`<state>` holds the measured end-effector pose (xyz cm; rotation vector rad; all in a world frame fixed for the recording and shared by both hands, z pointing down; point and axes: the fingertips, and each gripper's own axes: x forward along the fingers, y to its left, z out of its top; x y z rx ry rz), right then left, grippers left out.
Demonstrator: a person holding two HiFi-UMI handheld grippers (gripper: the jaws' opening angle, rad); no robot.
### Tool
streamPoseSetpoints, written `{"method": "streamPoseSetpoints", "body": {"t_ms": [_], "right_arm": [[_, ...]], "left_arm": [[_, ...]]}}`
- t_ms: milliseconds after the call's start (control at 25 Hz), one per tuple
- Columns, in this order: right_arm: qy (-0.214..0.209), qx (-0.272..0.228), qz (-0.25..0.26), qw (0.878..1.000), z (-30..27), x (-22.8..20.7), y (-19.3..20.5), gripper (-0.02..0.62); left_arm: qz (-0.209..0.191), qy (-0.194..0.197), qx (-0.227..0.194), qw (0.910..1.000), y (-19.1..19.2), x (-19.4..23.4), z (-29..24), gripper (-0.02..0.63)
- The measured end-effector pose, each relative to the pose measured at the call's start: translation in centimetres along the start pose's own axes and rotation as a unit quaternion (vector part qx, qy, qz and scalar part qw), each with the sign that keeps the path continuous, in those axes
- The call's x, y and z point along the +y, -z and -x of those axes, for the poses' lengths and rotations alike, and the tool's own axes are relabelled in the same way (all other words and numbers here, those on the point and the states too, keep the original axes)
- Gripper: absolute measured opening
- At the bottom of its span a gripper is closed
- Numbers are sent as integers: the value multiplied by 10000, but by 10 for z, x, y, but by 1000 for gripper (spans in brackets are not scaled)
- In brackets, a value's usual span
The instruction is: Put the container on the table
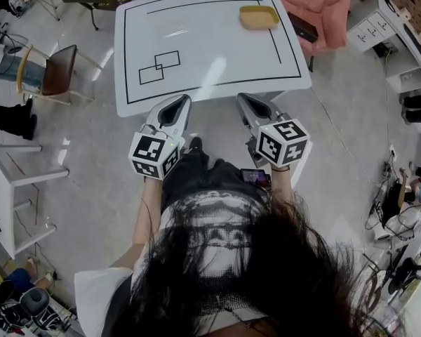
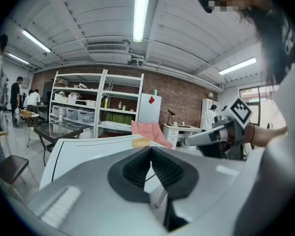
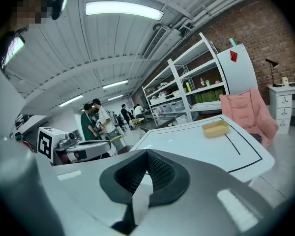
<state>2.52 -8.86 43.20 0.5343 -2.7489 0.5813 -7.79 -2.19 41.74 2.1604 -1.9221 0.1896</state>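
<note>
Bright ceiling strips (image 2: 142, 11), fisheye-warped edges

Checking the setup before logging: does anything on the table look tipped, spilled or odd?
Nothing stands out. The yellow container sits upright at the far right corner of the white table, with nothing spilled.

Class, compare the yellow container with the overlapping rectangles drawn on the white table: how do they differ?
The yellow container is a solid shallow tray; the overlapping rectangles are flat black outlines. The container sits at the far right corner, the rectangles nearer the left edge. Both are on the white table.
</note>
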Motion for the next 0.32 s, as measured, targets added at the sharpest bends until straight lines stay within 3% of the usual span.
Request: {"method": "streamPoseSetpoints", "body": {"t_ms": [320], "right_arm": [[18,45,24,10000,-17,4,0,5]], "left_arm": [[-6,67,25,10000,2,13,0,0]]}}
